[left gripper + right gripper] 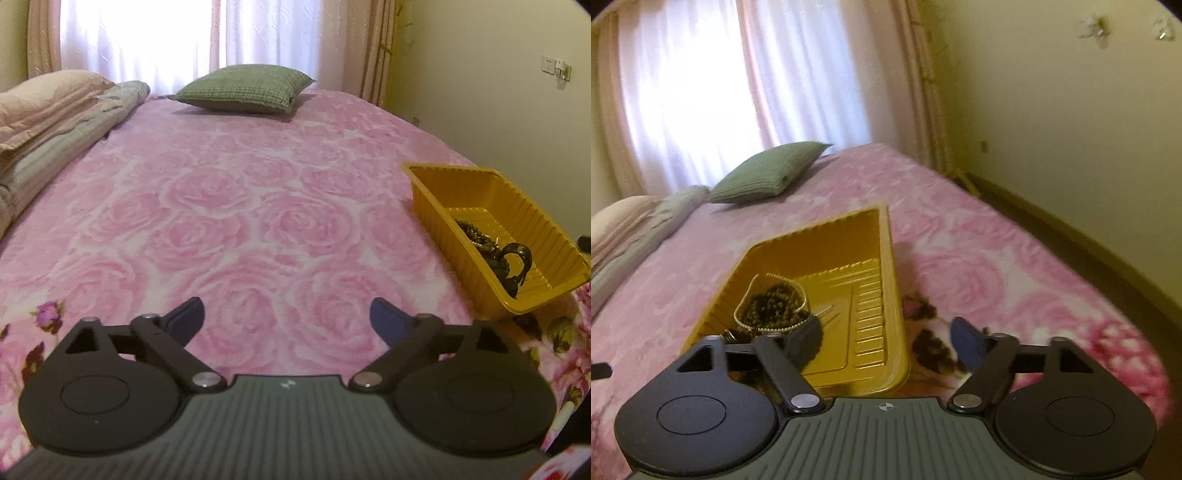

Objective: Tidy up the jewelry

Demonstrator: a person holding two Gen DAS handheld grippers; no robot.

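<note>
Blur softens the right wrist view, so the dark beaded jewelry (775, 304) heaped in the ribbed yellow plastic tray (879, 295) cannot be sorted into single pieces; a pale thin chain (746, 299) loops around the heap, and its near end is hidden behind the left finger of the right gripper (890, 341). In the left wrist view the tray (461, 177) sits at the right, its near wall covering most of the beads (476, 236), with a dark glossy curved piece (519, 254) of unclear kind rising above them. No readable writing shows; each gripper body carries only a small round mark. The right gripper stands wide apart with nothing between its fingers: the left finger hangs over the tray's near end just beside the beads, the right finger is outside the tray over the pink rose-patterned bedspread (1015, 266). The left gripper (286, 319) is also spread wide and empty over bare bedspread, well apart from the tray. A green square cushion (245, 86) lies at the far end of the bed
</note>
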